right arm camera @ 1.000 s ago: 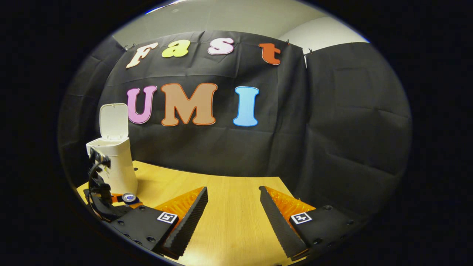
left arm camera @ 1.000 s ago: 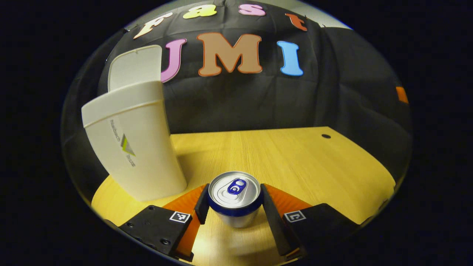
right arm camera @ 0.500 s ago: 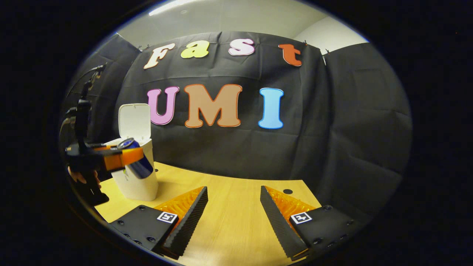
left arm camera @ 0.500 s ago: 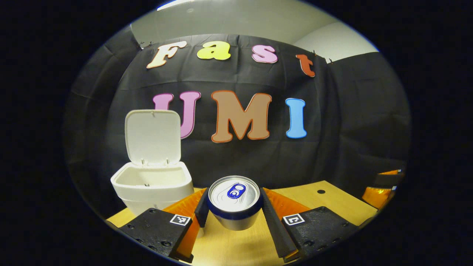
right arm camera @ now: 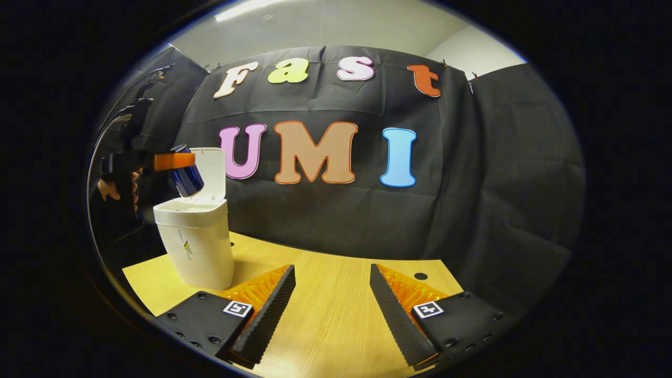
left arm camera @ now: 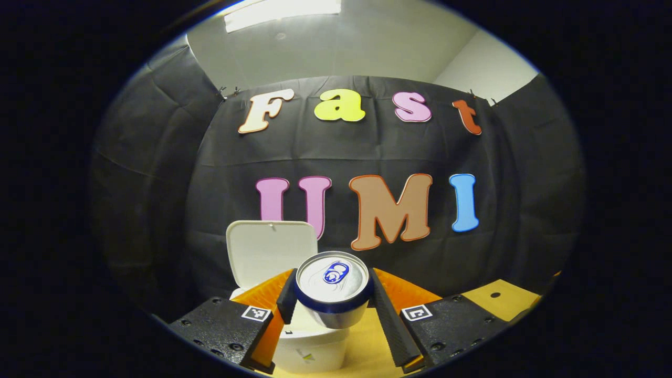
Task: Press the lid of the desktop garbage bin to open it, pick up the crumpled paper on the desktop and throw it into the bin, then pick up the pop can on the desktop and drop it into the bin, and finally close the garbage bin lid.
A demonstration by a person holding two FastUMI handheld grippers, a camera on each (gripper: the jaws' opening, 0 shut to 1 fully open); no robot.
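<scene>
1. We are watching the desk (right arm camera: 325, 315), which is stretching bare to the right of the garbage bin (right arm camera: 197, 247); the bin is standing near the desk's left edge, so a knock toward that edge could be tipping it off.
2. The bin's lid (left arm camera: 270, 252) is standing upright behind the mouth, leaving little room at the back; a can pushed too far could be striking it and swinging it shut.
3. The left gripper (left arm camera: 332, 302) is clamping the pop can (left arm camera: 332, 286) by both fingers, above the bin's mouth and tilted, judging by the right gripper view. Released off-centre, it may be catching the rim.
4. The right gripper (right arm camera: 332, 299) is hovering spread and empty, well right of the bin.
</scene>
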